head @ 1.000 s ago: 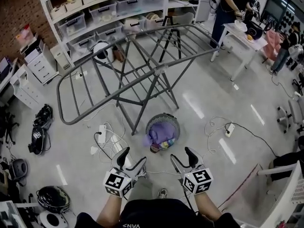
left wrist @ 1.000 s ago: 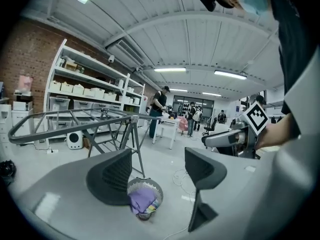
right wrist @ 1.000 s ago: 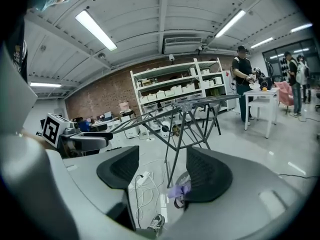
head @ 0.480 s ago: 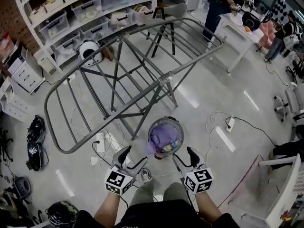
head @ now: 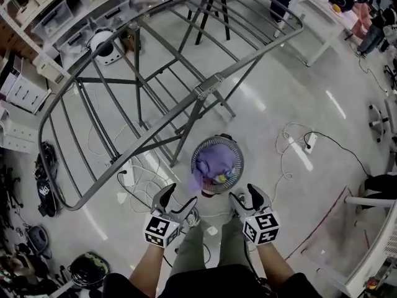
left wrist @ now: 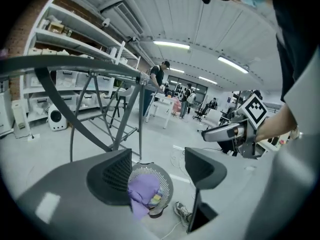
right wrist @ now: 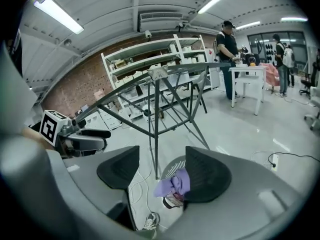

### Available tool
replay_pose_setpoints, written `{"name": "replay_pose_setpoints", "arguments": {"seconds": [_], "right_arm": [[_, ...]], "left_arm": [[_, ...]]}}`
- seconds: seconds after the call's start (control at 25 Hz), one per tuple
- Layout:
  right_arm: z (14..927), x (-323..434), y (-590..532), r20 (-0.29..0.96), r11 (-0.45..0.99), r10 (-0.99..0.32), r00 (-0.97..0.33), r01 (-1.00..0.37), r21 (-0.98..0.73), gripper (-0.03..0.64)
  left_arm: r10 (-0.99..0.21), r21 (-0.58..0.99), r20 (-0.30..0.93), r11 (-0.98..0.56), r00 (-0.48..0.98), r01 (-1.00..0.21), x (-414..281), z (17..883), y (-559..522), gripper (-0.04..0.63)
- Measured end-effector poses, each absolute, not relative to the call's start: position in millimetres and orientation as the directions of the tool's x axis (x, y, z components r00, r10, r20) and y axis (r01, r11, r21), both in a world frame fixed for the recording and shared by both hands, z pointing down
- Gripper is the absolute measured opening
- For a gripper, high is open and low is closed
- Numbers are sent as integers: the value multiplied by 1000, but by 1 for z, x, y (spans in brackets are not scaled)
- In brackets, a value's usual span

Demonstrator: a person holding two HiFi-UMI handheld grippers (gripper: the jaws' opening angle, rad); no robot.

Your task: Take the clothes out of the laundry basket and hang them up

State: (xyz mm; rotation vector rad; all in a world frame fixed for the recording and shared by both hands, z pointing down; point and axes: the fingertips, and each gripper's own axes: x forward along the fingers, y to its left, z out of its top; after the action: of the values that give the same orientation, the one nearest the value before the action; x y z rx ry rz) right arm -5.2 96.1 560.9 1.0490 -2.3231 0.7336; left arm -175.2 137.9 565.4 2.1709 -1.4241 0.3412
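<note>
L gripper [head: 174,200] & R gripper [head: 245,197]: both have jaws spread wide, nothing in them. They hover side by side near the round basket [head: 239,161] on the floor (purple cloth [head: 216,165] piled inside), next to the grey drying rack [head: 208,90].

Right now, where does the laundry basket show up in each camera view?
Head view: laundry basket low centre, on the floor.
Left gripper view: laundry basket bottom centre, between the jaws.
Right gripper view: laundry basket bottom centre, partly behind one jaw.
Shared landmark: drying rack standing just behind it.
</note>
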Motion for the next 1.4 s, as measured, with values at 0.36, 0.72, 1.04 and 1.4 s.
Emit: {"name": "replay_pose_setpoints", "arguments": {"seconds": [0.36, 0.72, 1.04, 1.4], "right_arm": [[684, 7, 68, 706, 622, -386, -594, -732, -277, 272], [789, 29, 46, 743, 599, -372, -556, -755, -265, 239], [839, 48, 48, 736, 564, -371, -567, -767, -307, 230], [886, 63, 50, 722, 533, -371, -584, -770, -349, 229]], "left_arm": [[-701, 312, 607, -223, 374, -924, -138, 691, 113, 309], [-642, 303, 687, -173, 340, -937, -111, 813, 65, 308], [-559, 250, 748, -262, 357, -932, -93, 899, 29, 308], [-319, 100, 918, -386, 234, -917, -98, 1005, 26, 308]]}}
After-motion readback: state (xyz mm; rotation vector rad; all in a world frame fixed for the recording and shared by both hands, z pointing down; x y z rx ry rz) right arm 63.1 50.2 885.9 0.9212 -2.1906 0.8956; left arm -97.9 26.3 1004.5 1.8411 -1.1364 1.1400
